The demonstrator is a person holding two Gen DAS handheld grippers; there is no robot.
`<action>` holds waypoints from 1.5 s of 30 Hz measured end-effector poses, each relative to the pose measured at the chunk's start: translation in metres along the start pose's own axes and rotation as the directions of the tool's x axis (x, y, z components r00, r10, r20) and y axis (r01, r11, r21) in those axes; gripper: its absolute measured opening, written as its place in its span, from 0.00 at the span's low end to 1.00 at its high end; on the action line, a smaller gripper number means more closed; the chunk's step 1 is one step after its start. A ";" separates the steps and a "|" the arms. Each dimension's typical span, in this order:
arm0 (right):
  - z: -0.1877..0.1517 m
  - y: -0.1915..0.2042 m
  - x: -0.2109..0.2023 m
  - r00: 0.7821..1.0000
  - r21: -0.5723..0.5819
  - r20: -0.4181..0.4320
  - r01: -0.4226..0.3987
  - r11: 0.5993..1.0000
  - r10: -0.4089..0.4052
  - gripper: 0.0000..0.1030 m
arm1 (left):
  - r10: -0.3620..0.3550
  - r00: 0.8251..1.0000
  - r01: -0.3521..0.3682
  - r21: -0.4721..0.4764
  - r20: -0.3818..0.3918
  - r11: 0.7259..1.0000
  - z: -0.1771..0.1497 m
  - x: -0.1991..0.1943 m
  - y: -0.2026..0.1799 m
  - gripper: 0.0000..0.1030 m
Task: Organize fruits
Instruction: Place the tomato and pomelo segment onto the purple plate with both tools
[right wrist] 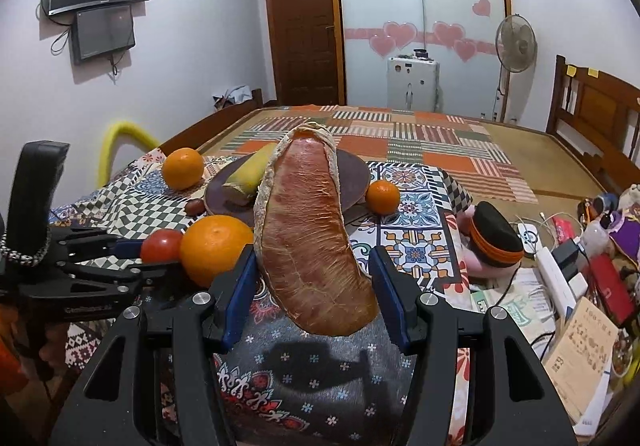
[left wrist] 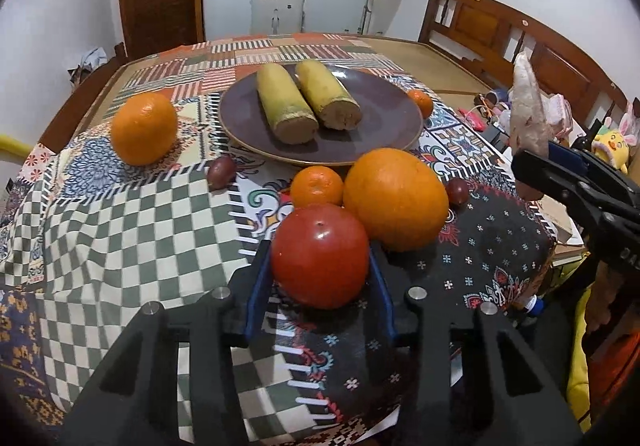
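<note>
Sorting fruit onto the plate [left wrist: 384,133], barely begun.
Two bananas [left wrist: 286,105] are plated; a tomato [left wrist: 320,256] is clamped by left fingers, a pomelo wedge [right wrist: 308,238] by right; oranges [left wrist: 396,199] are left.

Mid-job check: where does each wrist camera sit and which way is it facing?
Left wrist: behind the left gripper, low, facing the dark round plate; its fingers flank the red tomato.
Right wrist: behind the right gripper, facing the same way; holds a pink pomelo wedge.
Shared: plate, tomato, large orange, each other's gripper.
</note>
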State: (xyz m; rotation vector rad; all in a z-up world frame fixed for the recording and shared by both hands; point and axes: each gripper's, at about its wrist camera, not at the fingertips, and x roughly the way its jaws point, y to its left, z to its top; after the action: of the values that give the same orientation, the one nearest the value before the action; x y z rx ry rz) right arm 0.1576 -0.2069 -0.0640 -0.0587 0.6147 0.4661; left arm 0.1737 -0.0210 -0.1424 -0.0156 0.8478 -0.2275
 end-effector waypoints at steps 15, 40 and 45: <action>0.027 -0.003 0.005 0.999 -0.016 0.038 0.015 1.000 -0.014 0.51 | 0.063 0.991 -0.060 -0.023 0.117 0.998 0.032 -0.040 0.023 0.43; 0.082 -0.006 0.059 0.998 -0.077 0.051 0.035 0.996 -0.031 0.51 | 0.119 0.982 -0.119 -0.006 0.147 0.993 0.113 0.012 0.037 0.43; 0.087 -0.006 0.075 0.999 -0.095 0.021 0.038 0.995 -0.036 0.51 | 0.131 0.984 -0.132 0.003 0.118 0.991 0.120 0.035 0.042 0.43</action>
State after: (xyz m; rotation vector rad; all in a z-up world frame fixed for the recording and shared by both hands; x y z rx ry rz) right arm 0.2615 -0.1658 -0.0355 -0.1563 0.5712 0.4598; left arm 0.2936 0.0037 -0.0926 0.0373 0.7273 -0.1058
